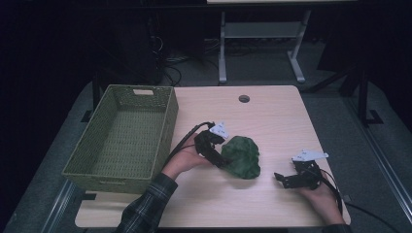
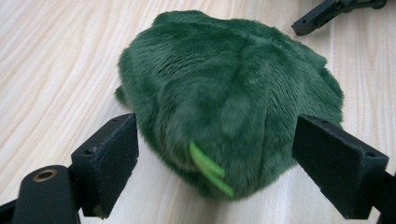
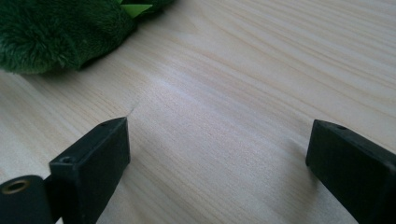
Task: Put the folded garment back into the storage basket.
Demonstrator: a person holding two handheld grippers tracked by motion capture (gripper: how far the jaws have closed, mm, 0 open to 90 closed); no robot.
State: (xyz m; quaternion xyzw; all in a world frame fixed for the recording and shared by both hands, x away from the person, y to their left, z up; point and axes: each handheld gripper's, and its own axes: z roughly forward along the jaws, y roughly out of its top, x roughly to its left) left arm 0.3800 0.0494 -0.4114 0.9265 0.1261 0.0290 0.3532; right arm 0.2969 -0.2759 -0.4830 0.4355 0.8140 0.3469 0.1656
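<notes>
A dark green plush toy lies on the wooden table, right of centre. My left gripper sits at the toy's left edge, held by a hand in a plaid sleeve. In the left gripper view its jaws stand wide on either side of the plush toy without pressing it; a light green tag sticks out of the fur, and the left gripper is open. My right gripper rests low to the toy's right, apart from it. In its own view the right gripper is open over bare wood, the plush toy at top left.
A woven green basket stands along the table's left side, nothing visible inside it. A round cable hole sits near the far edge. Beyond the table are dark floor, cables and the legs of another desk.
</notes>
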